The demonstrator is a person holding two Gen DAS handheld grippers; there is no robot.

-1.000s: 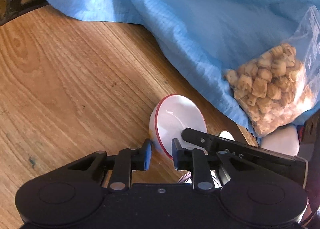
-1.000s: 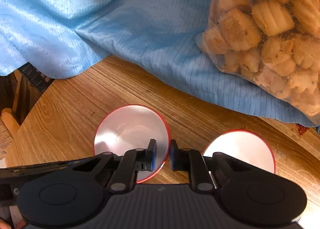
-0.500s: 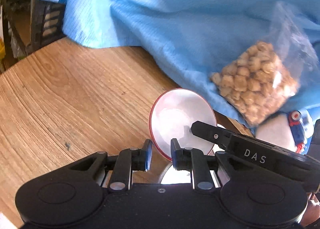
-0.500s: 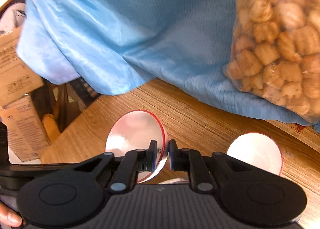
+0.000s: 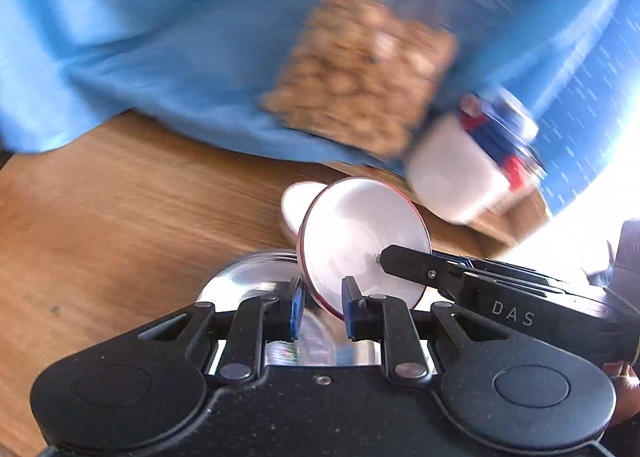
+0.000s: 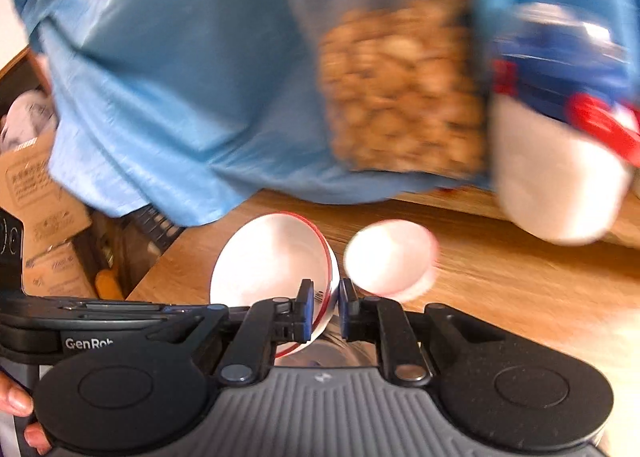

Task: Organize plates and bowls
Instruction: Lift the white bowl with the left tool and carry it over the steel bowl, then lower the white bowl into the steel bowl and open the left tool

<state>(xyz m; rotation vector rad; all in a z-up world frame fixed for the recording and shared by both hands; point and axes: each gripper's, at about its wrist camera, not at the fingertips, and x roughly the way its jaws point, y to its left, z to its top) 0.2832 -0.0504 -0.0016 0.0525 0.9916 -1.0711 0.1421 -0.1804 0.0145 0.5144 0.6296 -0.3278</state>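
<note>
Looking forward along two black grippers over a wooden table (image 5: 132, 217), background badly blurred. Holding up a small white red-rimmed bowl (image 5: 360, 241), tilted on edge and lifted off the wood, pinched by its rim. Clamping that rim in the right gripper (image 6: 323, 311), blue-padded fingers nearly together with only the thin bowl wall between them; in the right wrist view, showing the same bowl (image 6: 272, 261) with its open hollow facing left. Straddling the bowl's lower edge with the left gripper (image 5: 320, 311), fingers (image 5: 296, 311) standing a little apart on either side of the rim, not clearly pressing it; hard telling whether touching. Reaching in from the right of the left wrist view, the right gripper's long black finger ending against the bowl's white face. Resting on the wood just behind the held bowl, a second white bowl (image 6: 390, 257), also red-rimmed, close beside but seemingly apart. Glinting directly beneath the grippers, a shiny metal dish (image 5: 248, 277), partly hidden. Hanging over the far side of the table, a blue cloth (image 5: 160, 41), its hem leaving a strip of bare wood between cloth and bowls. Lying on the cloth, a clear bag of tan snack pieces (image 6: 404, 97), and to its right a white, blue and red package (image 6: 560, 137) near the table's far right. Dropping away at the left edge in the right wrist view, the table giving onto cardboard boxes (image 6: 36, 193) below.
</note>
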